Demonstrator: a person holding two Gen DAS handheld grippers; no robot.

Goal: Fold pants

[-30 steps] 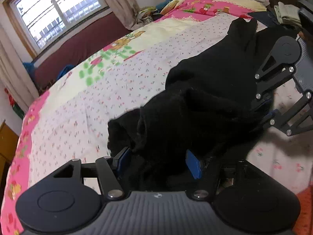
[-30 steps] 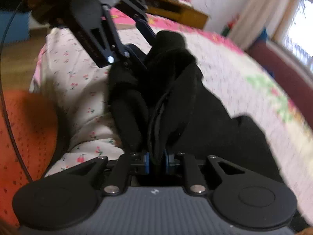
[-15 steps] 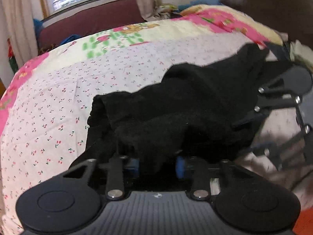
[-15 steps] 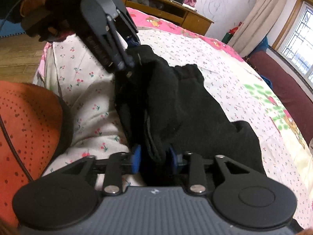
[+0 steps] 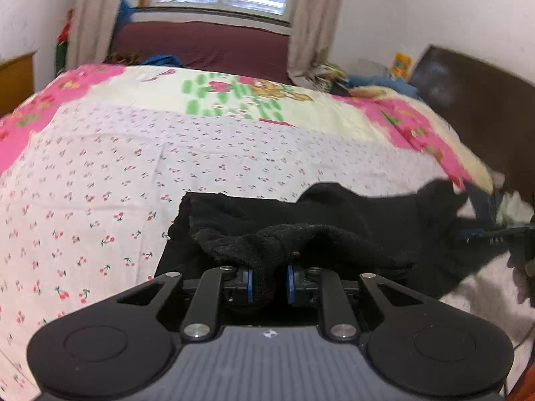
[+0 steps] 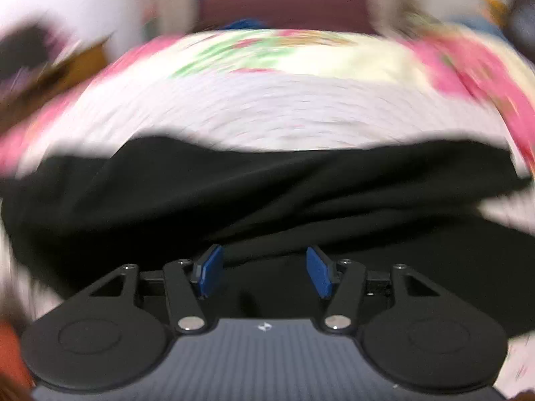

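The black fleece pants [image 5: 334, 227] lay bunched along the near edge of the cherry-print bedsheet [image 5: 133, 167]. The left gripper [image 5: 269, 282] pinched a fold; the right gripper [image 6: 264, 275], blurred, apparently gaped with its 2 pads clear of cloth.

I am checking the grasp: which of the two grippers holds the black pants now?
The left gripper: its fingers pinch the black pants. The right gripper is open.

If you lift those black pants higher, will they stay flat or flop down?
Probably flop: the black pants bunch in soft folds where the left gripper pinches them. They look thick and fuzzy, so likely not slippery. The right gripper is open.
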